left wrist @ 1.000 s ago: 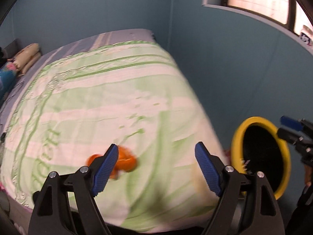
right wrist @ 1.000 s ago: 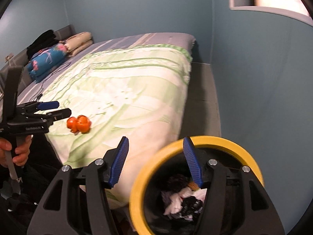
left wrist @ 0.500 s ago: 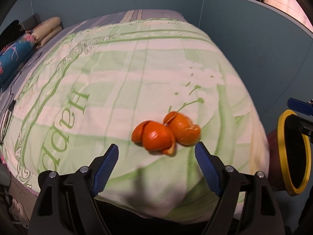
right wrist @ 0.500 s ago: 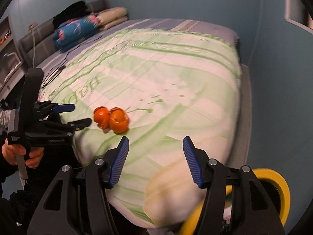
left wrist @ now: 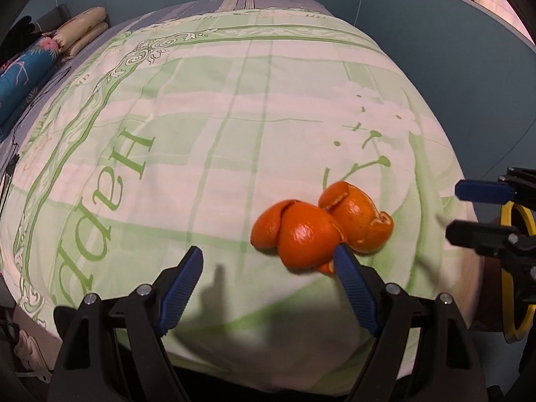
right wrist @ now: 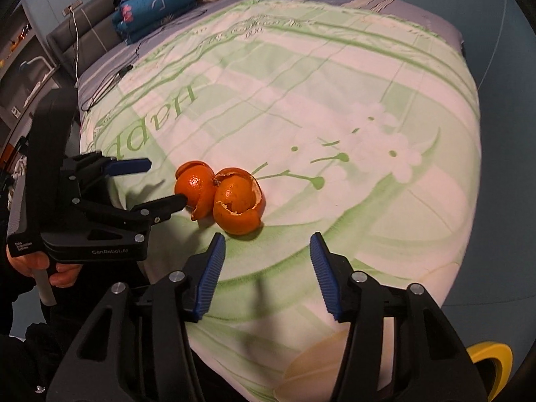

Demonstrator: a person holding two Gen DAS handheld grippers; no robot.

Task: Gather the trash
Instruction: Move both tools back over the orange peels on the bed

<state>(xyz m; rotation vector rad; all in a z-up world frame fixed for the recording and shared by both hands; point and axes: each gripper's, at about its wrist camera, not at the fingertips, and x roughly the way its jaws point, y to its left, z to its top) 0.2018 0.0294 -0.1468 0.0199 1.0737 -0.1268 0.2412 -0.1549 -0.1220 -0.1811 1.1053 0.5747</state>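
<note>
While parted, left gripper (left wrist: 268, 264) beside orange peel (left wrist: 318, 227).

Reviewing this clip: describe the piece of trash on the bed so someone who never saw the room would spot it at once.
Start from the bed's green-and-white quilt printed with "Happy" and white flowers. Near its foot edge, beside the flower stems, lies a clump of orange peel, between the open left gripper and the open right gripper, whose jaws have just been closing. It is the only bright orange, glossy, curled thing on the quilt.

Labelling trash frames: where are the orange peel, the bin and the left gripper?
orange peel (right wrist: 234, 201), right wrist view, right-hand peel's outer skin.
bin (right wrist: 492, 355), right wrist view, its yellow rim.
left gripper (left wrist: 268, 264), left wrist view, midway between its fingers.
</note>
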